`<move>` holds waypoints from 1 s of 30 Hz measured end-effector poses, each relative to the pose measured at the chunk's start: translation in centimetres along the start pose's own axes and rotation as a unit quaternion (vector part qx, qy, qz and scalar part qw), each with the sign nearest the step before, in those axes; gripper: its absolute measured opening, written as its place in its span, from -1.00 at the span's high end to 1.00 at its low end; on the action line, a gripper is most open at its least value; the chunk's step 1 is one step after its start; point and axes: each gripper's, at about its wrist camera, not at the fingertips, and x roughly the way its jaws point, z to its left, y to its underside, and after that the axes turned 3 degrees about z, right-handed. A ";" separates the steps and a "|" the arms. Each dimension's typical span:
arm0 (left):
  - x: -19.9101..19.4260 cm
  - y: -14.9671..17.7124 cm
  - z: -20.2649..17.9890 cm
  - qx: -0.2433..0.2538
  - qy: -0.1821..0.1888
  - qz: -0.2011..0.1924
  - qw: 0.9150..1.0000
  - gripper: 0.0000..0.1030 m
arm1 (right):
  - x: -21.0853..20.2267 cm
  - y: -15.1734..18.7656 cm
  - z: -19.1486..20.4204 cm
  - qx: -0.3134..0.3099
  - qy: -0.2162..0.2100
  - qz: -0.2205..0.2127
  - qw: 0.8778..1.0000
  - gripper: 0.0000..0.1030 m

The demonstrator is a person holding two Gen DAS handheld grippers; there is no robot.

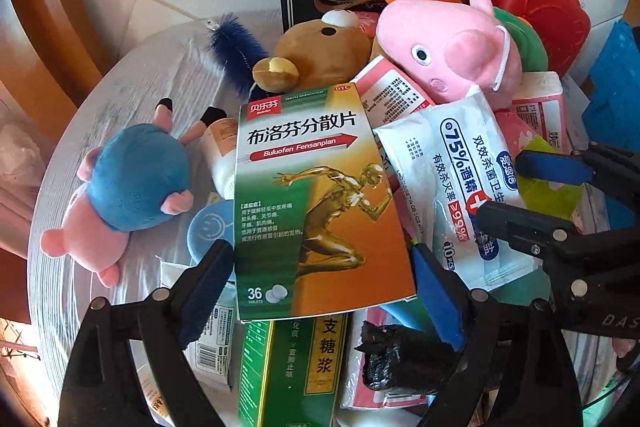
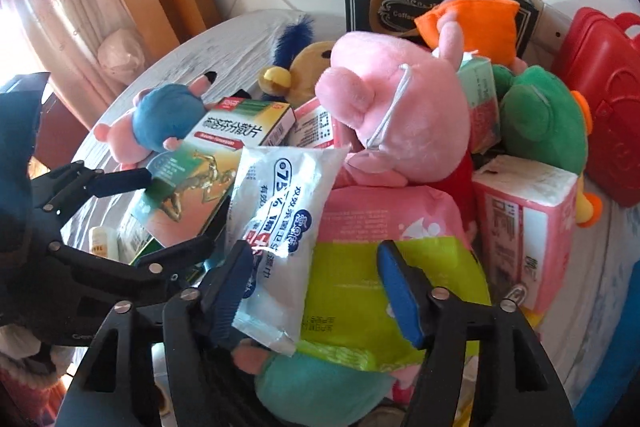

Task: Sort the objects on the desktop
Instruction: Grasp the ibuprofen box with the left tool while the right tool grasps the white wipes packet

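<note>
- Left gripper (image 1: 324,269) straddled green-and-orange cardboard ibuprofen tablet box (image 1: 316,203), jaws apart, blue pads beside its long edges, no visible squeeze.
- Box lay tilted on top of the pile, over a green syrup carton (image 1: 288,367), beside white-and-blue plastic alcohol-wipe sachet (image 2: 276,227).
- Judged light, stiff yet crushable, glossy; best pinched across the narrow width near the lower end, gentle force.
- Right gripper (image 2: 316,291) sat around sachet and yellow-green soft pack (image 2: 352,291), jaws apart, contact unclear.
- Sachet judged limp, slick, light; best taken mid-body, not by the seam.
</note>
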 end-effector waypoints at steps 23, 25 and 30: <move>2.3 -2.1 0.2 -0.022 -0.016 -0.010 1.000 -0.78 | -0.1 -0.2 0.0 0.001 0.038 -0.020 0.999 0.48; 1.2 -1.7 -0.5 -0.014 -0.025 -0.025 0.999 -0.78 | 0.0 -0.2 0.4 -0.002 0.033 -0.019 0.999 0.66; -2.2 -0.3 -1.4 -0.009 -0.018 -0.055 0.998 -0.77 | -2.4 0.2 1.4 -0.019 0.044 -0.047 0.998 0.80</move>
